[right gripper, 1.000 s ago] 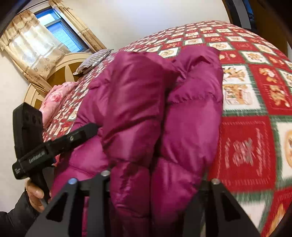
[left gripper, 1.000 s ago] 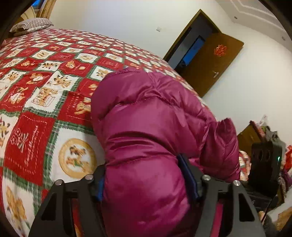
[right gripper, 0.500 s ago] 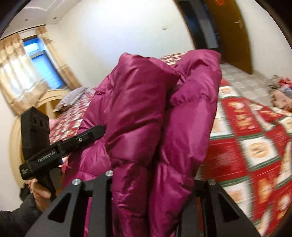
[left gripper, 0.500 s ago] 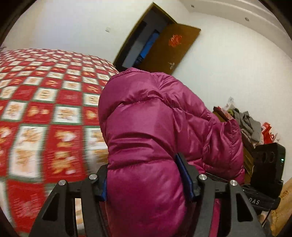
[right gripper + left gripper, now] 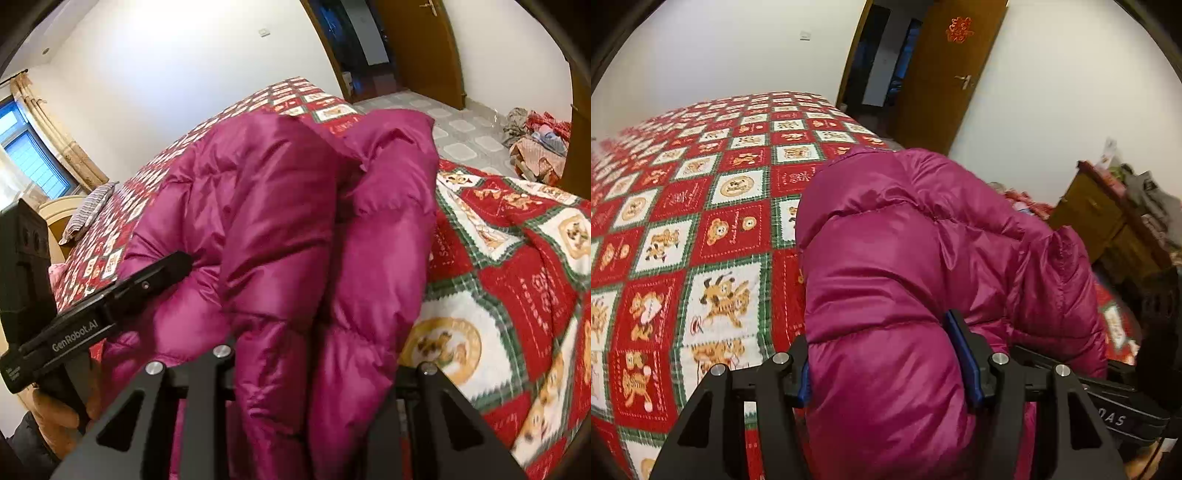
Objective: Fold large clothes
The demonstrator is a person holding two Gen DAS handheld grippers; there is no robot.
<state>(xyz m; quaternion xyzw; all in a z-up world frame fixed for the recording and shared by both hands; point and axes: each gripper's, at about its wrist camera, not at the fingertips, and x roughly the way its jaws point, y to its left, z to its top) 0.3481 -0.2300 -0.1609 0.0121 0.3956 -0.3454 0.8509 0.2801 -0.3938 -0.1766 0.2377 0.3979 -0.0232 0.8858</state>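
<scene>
A magenta puffer jacket [image 5: 905,266] is bunched and held up over the bed. My left gripper [image 5: 888,373] is shut on a thick fold of it, the blue pads pressed into the padding. My right gripper [image 5: 314,369] is shut on another thick fold of the same jacket [image 5: 295,229]; its fingertips are buried in the fabric. In the right wrist view the left gripper [image 5: 147,280] reaches into the jacket from the left. In the left wrist view the right gripper's body [image 5: 1115,406] shows at the lower right.
A red, white and green patterned quilt [image 5: 701,229] covers the bed under the jacket. A striped pillow [image 5: 88,214] lies by the headboard. An open brown door [image 5: 945,74] is behind. A wooden cabinet [image 5: 1108,221] and a pile of clothes [image 5: 535,140] stand off the bed.
Both grippers have lifted and swung with the jacket still held; the views turned from the bed toward the door and floor. The grips have not changed.
</scene>
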